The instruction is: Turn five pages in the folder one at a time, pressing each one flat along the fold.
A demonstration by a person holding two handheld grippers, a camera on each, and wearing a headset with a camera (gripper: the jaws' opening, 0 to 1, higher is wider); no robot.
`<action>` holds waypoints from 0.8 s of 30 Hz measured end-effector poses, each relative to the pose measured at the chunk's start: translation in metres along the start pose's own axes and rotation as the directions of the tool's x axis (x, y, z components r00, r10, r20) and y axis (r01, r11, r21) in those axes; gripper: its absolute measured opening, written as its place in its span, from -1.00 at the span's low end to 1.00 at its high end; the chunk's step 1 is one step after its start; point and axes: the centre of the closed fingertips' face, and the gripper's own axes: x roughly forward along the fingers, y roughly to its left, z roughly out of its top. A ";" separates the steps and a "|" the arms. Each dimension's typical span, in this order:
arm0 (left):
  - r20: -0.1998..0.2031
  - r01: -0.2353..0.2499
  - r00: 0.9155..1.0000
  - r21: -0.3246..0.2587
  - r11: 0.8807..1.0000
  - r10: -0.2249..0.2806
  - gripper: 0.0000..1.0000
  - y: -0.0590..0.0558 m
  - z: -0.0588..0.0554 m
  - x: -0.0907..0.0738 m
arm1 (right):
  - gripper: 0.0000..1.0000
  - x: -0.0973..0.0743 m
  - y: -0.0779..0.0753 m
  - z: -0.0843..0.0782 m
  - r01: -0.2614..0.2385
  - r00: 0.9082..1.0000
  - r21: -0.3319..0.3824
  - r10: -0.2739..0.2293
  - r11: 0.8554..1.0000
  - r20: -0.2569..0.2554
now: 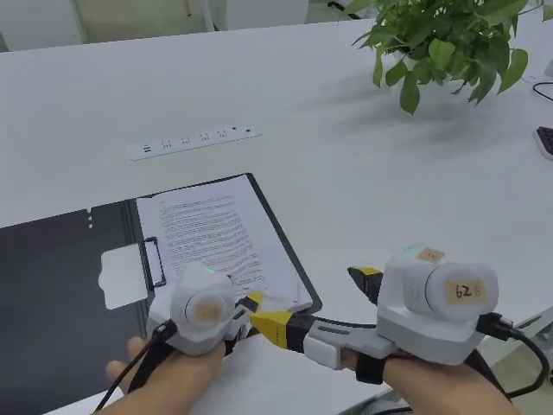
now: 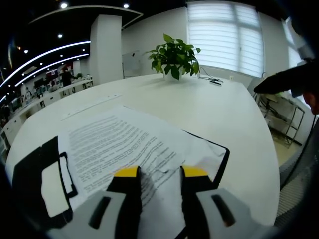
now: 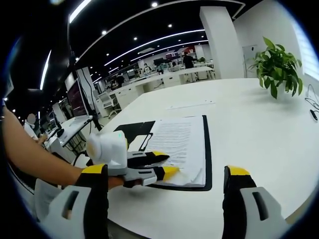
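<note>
The black folder (image 1: pixel 52 259) lies open on the white table, with a printed page (image 1: pixel 212 225) on its right half below a clip (image 1: pixel 154 259). My left gripper (image 1: pixel 259 304) is at the page's near right corner. Its jaws stand a narrow gap apart, and the wrinkled, slightly lifted corner of the page (image 2: pixel 149 149) lies between them at my left gripper (image 2: pixel 160 173). My right gripper (image 1: pixel 317 300) hovers just right of the folder, jaws wide apart and holding nothing. From my right gripper (image 3: pixel 166 170) I see the left gripper (image 3: pixel 165 164) on the page (image 3: pixel 182 139).
A white power strip (image 1: pixel 194 140) lies beyond the folder. A potted green plant (image 1: pixel 449 43) stands at the far right, with a dark device (image 1: pixel 544 138) at the right edge. The table's front edge runs just under my hands.
</note>
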 end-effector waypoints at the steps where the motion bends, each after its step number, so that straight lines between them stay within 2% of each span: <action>1: 0.001 -0.007 1.000 0.000 1.000 0.007 -0.46 0.003 0.001 0.001 | 0.92 0.001 0.000 0.000 -0.001 1.000 0.001 0.001 1.000 0.000; 5: -0.008 0.002 1.000 -0.005 1.000 -0.002 -0.54 0.001 0.001 0.001 | 0.92 0.003 0.002 -0.002 -0.007 1.000 0.005 0.007 1.000 -0.005; 6: -0.008 -0.012 1.000 -0.012 1.000 0.011 -0.66 0.003 0.001 0.001 | 0.92 0.004 0.003 -0.002 -0.008 1.000 0.006 0.008 1.000 -0.006; 7: -0.007 -0.027 1.000 -0.055 0.998 0.027 -0.73 0.008 0.001 0.001 | 0.92 0.005 0.003 -0.003 -0.010 1.000 0.008 0.010 1.000 -0.007; 8: -0.009 -0.025 1.000 -0.053 0.998 0.024 -0.78 0.009 0.001 0.001 | 0.91 0.006 0.004 -0.003 -0.012 1.000 0.011 0.012 1.000 -0.009; 12: -0.018 -0.011 1.000 -0.045 0.999 0.010 -0.82 0.009 0.000 0.001 | 0.89 0.011 0.005 -0.005 -0.018 1.000 0.028 0.019 0.999 -0.015; 14: -0.016 -0.016 1.000 -0.077 0.997 0.014 -0.84 0.009 0.000 0.001 | 0.88 0.014 0.005 -0.007 -0.025 0.999 0.049 0.026 0.999 -0.020; 19: -0.012 -0.013 1.000 -0.095 0.995 0.012 -0.87 0.008 0.000 0.001 | 0.81 0.021 0.005 -0.011 -0.028 0.999 0.076 0.030 0.997 -0.032; 24: -0.011 -0.008 1.000 -0.111 0.994 0.007 -0.88 0.009 0.000 0.001 | 0.71 0.035 0.004 -0.019 -0.033 0.998 0.148 0.040 0.988 -0.048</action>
